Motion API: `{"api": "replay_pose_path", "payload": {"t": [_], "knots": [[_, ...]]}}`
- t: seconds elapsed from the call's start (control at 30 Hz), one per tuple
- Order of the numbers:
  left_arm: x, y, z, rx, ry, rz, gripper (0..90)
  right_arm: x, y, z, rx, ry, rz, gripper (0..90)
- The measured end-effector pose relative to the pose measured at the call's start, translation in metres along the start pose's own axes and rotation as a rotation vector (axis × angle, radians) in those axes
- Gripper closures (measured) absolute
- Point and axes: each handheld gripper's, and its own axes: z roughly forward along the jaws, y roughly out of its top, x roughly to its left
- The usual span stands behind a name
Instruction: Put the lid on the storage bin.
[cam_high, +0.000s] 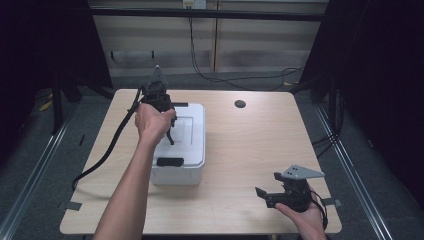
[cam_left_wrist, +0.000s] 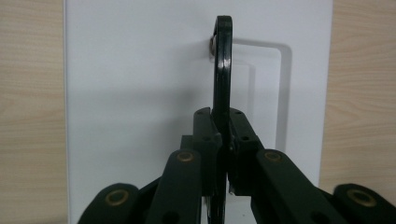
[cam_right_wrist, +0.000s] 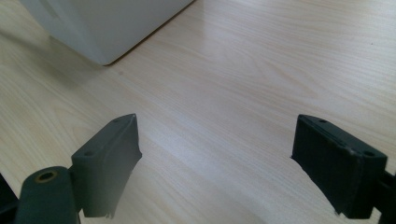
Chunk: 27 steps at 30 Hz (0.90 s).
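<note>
A white plastic box (cam_high: 192, 150) with a closed lid (cam_left_wrist: 140, 70) stands on the left half of the table. The lid's thin black handle (cam_left_wrist: 223, 60) is swung upright out of its recess. My left gripper (cam_left_wrist: 223, 122) reaches down over the box and is shut on this handle (cam_high: 171, 137), with the pads pressed on both sides. Near the table's front right edge, my right gripper (cam_high: 268, 186) is held low above bare wood, pointing left. Its jaws stand wide apart, and this right gripper (cam_right_wrist: 217, 154) is open with nothing between them. A corner of the box (cam_right_wrist: 102, 28) lies ahead of it.
The wooden table (cam_high: 250, 145) has a round cable hole (cam_high: 240, 104) at the back. A black latch (cam_high: 170, 161) sits on the box's near end. The left gripper's cable (cam_high: 107, 150) trails off the table's left edge. Dark curtains flank the table.
</note>
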Motion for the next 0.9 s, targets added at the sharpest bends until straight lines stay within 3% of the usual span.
{"api": "replay_pose_path", "payload": {"t": [0.13,0.23,0.33,0.4,0.43,0.6,0.63,0.8,0.9], "knots": [[0.002,0.001,-0.002,0.002,-0.001,0.037,79.0,0.000,0.000,0.000,0.000,0.001,0.001,14.2],[0.005,0.002,-0.005,-0.018,-0.002,0.060,70.1,0.000,0.000,0.000,0.001,0.001,0.000,14.2],[0.007,0.002,-0.007,-0.027,-0.001,0.068,61.8,0.000,0.000,0.000,0.001,0.000,0.001,14.2],[0.011,0.001,-0.007,-0.037,-0.021,0.074,59.4,0.001,0.000,0.000,0.002,0.000,0.001,14.2],[0.010,0.001,-0.006,-0.033,-0.032,0.128,56.2,0.001,0.000,0.000,0.004,0.000,0.001,14.2],[0.014,0.001,-0.006,-0.064,-0.022,0.174,46.7,0.000,0.000,0.001,0.006,-0.001,0.003,14.2],[0.016,0.001,-0.006,-0.055,-0.027,0.205,43.5,0.000,0.000,0.001,0.006,-0.002,0.004,14.2],[0.018,-0.001,-0.010,-0.088,-0.065,0.247,29.7,0.000,0.000,0.001,0.006,-0.003,0.005,14.2],[0.021,-0.004,-0.013,-0.104,-0.110,0.280,23.6,0.000,0.000,0.000,0.003,-0.003,0.004,14.2]]}}
